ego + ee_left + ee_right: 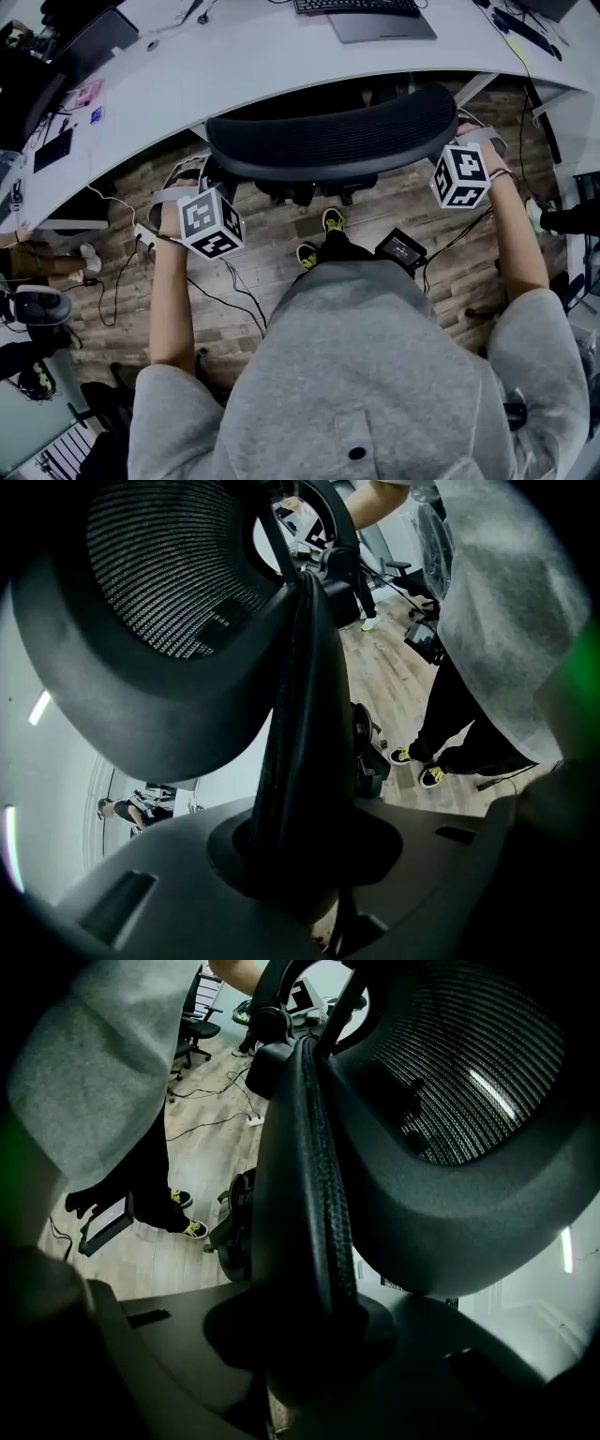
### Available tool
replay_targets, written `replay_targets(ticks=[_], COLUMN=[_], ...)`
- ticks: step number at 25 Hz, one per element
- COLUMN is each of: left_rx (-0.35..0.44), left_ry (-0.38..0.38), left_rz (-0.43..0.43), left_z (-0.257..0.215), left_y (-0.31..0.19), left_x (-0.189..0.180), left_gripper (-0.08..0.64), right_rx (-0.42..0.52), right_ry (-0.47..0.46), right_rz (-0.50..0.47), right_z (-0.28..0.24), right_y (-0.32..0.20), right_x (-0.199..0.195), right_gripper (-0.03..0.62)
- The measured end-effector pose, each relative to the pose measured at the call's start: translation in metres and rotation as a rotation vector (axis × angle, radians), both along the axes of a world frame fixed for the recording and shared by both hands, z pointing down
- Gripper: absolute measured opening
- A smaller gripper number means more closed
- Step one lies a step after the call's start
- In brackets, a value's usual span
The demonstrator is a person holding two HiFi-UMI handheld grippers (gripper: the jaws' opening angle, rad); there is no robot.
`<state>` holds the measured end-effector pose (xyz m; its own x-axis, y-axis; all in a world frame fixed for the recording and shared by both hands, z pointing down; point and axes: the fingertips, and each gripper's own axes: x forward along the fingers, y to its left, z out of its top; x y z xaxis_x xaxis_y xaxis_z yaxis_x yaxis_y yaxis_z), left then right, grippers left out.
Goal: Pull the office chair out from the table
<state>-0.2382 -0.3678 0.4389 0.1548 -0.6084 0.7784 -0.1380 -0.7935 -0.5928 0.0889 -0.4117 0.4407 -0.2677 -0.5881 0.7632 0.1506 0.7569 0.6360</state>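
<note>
The black mesh office chair [333, 141] stands in front of me, its curved backrest just below the edge of the white table [234, 66]. My left gripper [202, 178] is shut on the backrest's left edge and my right gripper [461, 136] on its right edge. In the left gripper view the padded rim of the backrest [300, 714] runs straight down between the jaws of the left gripper [300, 874]. Likewise, in the right gripper view the rim [314, 1176] sits clamped in the right gripper [309, 1354]. The chair's seat and base are mostly hidden.
A keyboard [356, 6] and a grey pad lie on the table. On the wood floor are my shoes [319, 239], a black box [401, 249], cables and a power strip [142, 236]. Other chairs [37, 305] stand at the left.
</note>
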Motion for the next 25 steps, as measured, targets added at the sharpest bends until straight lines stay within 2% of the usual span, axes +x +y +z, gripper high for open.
replay_targets(ticks=[10, 25], left_rx=[-0.001, 0.002], left_ry=[-0.007, -0.006], left_rz=[0.012, -0.036], left_z=[-0.001, 0.0], left_y=[0.052, 0.141], left_x=[0.012, 0.032], left_gripper=[0.092, 0.092], right_rx=[0.012, 0.027], right_ry=[-0.02, -0.029], right_rz=[0.011, -0.055], right_z=[-0.002, -0.004], right_y=[0.058, 0.129], right_x=[0.012, 0.028], right_gripper=[0.08, 0.081])
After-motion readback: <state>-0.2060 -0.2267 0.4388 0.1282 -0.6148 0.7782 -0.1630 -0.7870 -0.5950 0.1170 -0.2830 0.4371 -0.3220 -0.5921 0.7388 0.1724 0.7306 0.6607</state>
